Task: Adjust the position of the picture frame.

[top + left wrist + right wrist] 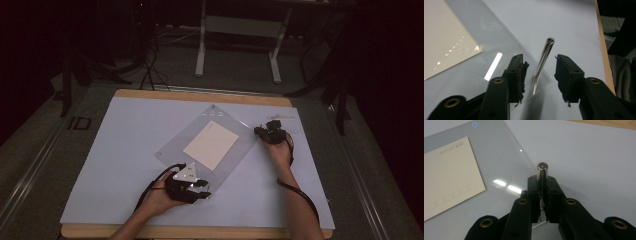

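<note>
Two hand-held grippers are at work on the worktop (125,150), which carries a pale blue sheet over a wooden edge. The left hand-held gripper (202,192) sits at about six o'clock of the clear plastic sheet (235,150), just off its near corner. Its jaws stand spread apart in the left gripper view, and a thin metal rod (543,62) shows blurred in the gap between them, touching neither pad as far as can be told. The rod's tip meets the corner of the clear sheet.

The right hand-held gripper (263,131) lies at about three o'clock of the clear sheet, at its far right edge. Its jaws are pressed together on a dark metal pin (542,173), which stands out beyond the jaw tips with its rounded end facing the camera.

A cream card (211,144) printed with a row of small boxes lies under the clear sheet, near its middle. Both sheet and card lie flat, turned at an angle to the worktop edges.
</note>
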Demonstrator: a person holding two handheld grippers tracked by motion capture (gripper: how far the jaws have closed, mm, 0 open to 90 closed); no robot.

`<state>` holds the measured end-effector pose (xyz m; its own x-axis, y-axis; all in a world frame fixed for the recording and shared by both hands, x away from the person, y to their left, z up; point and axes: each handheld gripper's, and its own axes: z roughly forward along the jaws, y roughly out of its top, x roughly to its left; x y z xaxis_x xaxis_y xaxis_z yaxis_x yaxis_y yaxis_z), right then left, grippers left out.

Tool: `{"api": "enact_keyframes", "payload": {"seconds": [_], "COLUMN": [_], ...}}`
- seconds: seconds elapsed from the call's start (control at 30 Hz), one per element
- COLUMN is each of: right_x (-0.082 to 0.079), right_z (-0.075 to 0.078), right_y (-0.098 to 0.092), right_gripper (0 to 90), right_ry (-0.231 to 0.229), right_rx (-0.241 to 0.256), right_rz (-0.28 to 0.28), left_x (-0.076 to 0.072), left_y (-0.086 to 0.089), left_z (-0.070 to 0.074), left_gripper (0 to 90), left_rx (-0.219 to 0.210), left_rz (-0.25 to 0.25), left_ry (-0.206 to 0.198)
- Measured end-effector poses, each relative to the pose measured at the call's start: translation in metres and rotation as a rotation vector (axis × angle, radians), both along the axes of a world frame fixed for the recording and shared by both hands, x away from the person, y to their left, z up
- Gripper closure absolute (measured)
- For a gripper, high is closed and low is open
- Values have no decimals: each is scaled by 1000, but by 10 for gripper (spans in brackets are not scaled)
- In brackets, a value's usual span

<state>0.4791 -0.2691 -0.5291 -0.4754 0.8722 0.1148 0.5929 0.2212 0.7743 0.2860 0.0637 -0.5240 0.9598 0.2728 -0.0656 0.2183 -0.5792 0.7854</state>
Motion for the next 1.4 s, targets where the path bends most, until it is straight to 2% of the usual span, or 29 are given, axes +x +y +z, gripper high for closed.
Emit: {"api": "enact_keyframes", "payload": {"seconds": [0.07, 0.13, 0.23, 0.3, 0.4, 0.47, 0.57, 0.6, 0.7, 0.77, 0.83, 1.0, 1.07, 1.17, 1.3, 1.4], "right_x": [0, 1, 1, 1, 2, 2, 4, 5, 7, 10, 13, 23, 29, 37, 45, 48], "right_z": [0, -1, 0, 0, 0, 1, 2, 2, 3, 3, 3, 6, 11, 17, 24, 29], "right_y": [0, -2, -2, -2, -1, -1, 1, 2, 3, 5, 10, 38, 56, 84, 121, 148], "right_gripper": [836, 832, 833, 834, 831, 831, 832, 832, 833, 829, 830, 829, 830, 830, 830, 825], "right_ry": [5, 13, 16, 18, 23, 27, 33, 37, 43, 58, 64, 68, 63, 61, 62, 65], "right_rx": [8, 33, 29, 26, 26, 27, 19, 19, 22, 41, 48, 74, 79, 76, 88, 89], "right_rz": [-2, -4, -3, -2, -8, -12, -18, -23, -38, -45, -38, -5, 17, 59, 106, 143], "left_x": [0, 0, 4, 4, 5, 3, -2, -3, -4, -9, -12, -23, -27, -33, -37, -37], "left_y": [-9, -13, -12, -14, -15, -16, -22, -24, -25, -27, -27, -27, -25, -25, -33, -45], "left_z": [-3, -5, -5, -5, -5, -5, -1, 0, 1, 4, 9, 17, 20, 26, 30, 31], "left_gripper": [712, 739, 811, 819, 818, 819, 828, 828, 828, 818, 810, 808, 810, 807, 807, 810], "left_rx": [22, 35, 33, 51, 56, 67, 138, 159, 156, 209, 214, 233, 231, 251, 266, 253], "left_rz": [-18, -10, -13, -26, -34, -35, -53, -55, -45, -41, -41, -31, -21, -14, -36, -49], "left_ry": [-8, -24, -25, -49, -59, -84, -185, -203, -217, -268, -271, -286, -285, -294, -307, -296]}}
